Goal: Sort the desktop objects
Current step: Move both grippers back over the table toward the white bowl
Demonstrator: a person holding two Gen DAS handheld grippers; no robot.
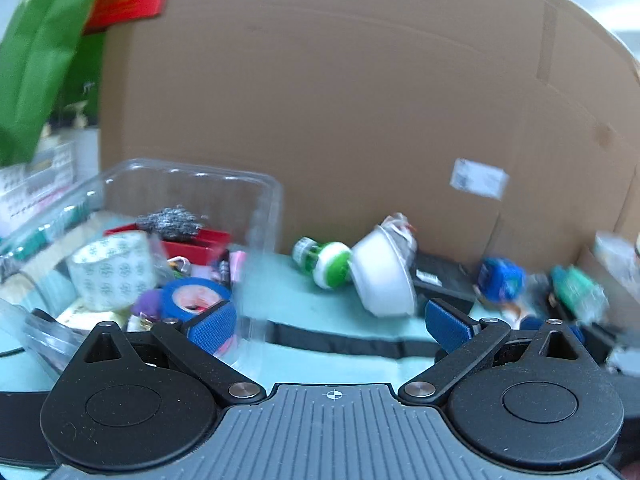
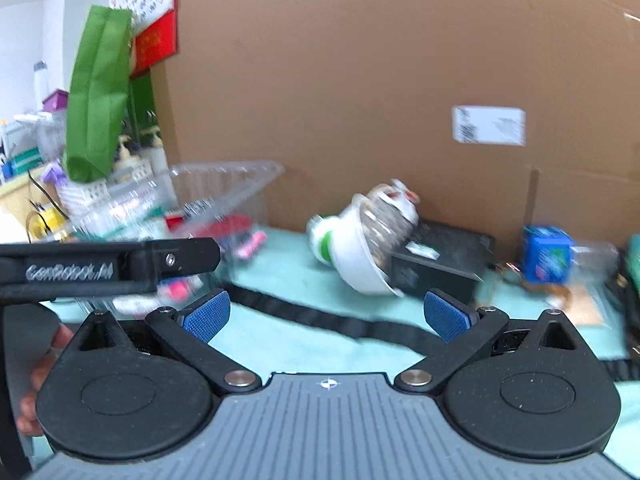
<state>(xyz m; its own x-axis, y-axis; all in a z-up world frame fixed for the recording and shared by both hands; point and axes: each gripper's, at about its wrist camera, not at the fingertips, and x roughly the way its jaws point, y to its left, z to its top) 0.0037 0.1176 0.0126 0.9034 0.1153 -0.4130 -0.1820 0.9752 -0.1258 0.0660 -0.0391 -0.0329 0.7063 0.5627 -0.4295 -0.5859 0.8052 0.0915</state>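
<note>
Both my claws are spread wide w/ nothing in them. Left claw (image 1: 329, 322) hangs over the mint-green bench (image 1: 312, 308), blue pads (image 1: 212, 326) far apart. Right claw (image 2: 327, 316) same deal, wide and empty.

Stuff to sort, left cam: clear plastic bin (image 1: 192, 200) at 10 o'clock, w/ a patterned tape roll (image 1: 112, 276), blue tape roll (image 1: 192, 298), a steel scrubber (image 1: 172, 220) on a red box (image 1: 200, 242) inside it. Green-and-white bottle (image 1: 324, 262) lies on its side at 12, touching a tipped white bowl (image 1: 384, 280) just right of it. Black box (image 1: 444, 284) behind the bowl, blue carton (image 1: 502, 278) at 2. Black strap (image 1: 340, 340) runs across the bench btwn the pads.

Big cardboard box (image 1: 340, 100) walls off the back. Green bag (image 1: 40, 52) hangs at 10-11.

Right cam: my other claw's black body (image 2: 108, 266) at 9 in front of the bin, fingers of a hand (image 2: 36, 376) at the left edge. Pics are pretty blurry tbh.
</note>
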